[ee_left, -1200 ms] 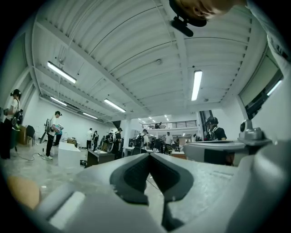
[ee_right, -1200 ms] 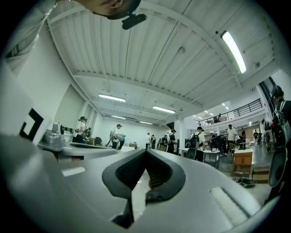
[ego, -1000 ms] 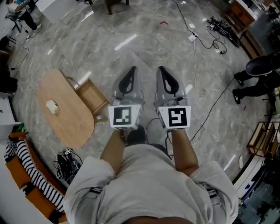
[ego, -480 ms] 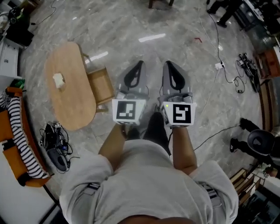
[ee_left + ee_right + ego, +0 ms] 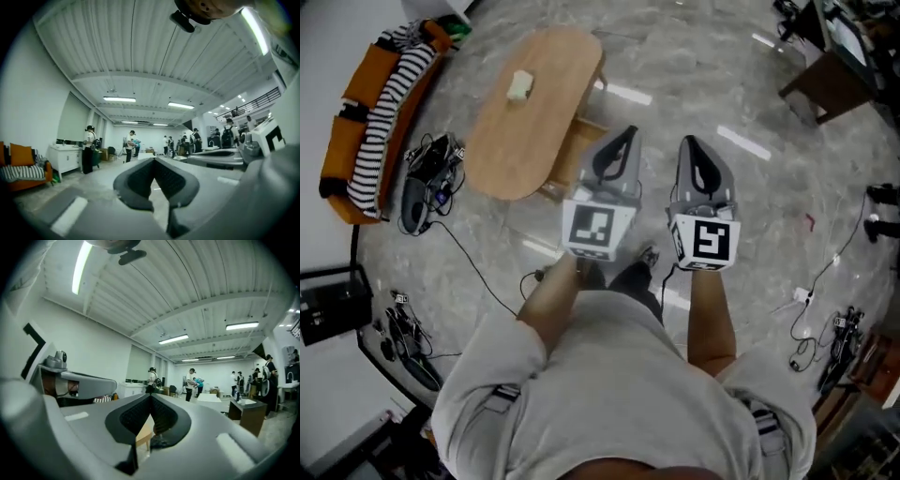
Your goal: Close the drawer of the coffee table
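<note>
Overhead, a person in a grey top holds 2 grippers side by side and level, with the oval wooden coffee table [image 5: 530, 112] ahead of them and to the left in the head view. The table's drawer [image 5: 574, 155] stands pulled out from the long side of the coffee table nearest the person. Its open wooden box is partly covered by the left gripper [image 5: 623, 141], whose tip lies over the drawer's near corner in that view; whether it touches the drawer cannot be told. The right gripper [image 5: 692, 145] is just beside the left one, on the side away from the coffee table, over the marble floor [image 5: 750, 216]. Both pairs of jaws are pressed together with nothing between them. A small pale object [image 5: 518, 84] lies on the tabletop towards its far end. Beyond the coffee table's other long side stands an orange sofa [image 5: 347, 141] draped with a striped blanket [image 5: 389, 89]. A tangle of dark gear and cables [image 5: 427, 183] lies on the floor between the sofa and the coffee table.
</note>
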Demonstrator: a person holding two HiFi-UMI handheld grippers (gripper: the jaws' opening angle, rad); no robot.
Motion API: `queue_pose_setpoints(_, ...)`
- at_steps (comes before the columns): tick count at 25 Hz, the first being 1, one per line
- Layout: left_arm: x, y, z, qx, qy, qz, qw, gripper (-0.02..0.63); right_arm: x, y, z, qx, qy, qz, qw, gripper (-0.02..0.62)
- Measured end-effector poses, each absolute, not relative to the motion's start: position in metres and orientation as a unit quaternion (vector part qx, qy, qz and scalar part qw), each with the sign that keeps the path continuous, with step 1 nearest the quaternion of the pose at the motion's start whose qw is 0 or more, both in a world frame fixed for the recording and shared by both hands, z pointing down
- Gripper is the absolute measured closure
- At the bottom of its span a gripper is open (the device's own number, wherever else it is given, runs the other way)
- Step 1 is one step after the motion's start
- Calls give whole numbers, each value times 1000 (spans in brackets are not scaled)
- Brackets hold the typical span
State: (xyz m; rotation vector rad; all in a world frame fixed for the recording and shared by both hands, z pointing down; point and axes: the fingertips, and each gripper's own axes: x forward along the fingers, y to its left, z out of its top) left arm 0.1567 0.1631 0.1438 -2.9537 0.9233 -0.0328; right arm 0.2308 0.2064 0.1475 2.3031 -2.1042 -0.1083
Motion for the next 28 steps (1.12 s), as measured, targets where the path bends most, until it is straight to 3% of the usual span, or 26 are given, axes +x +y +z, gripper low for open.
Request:
queue_pose_setpoints(13,106,87,155,-885,466,3,-9,586,201,110,155,632,-775,-23,-4,589)
queue_pose_setpoints(28,100,-81,217,-842,537,-8,-55,586,190,-66,199,536,-839,-28,88,589)
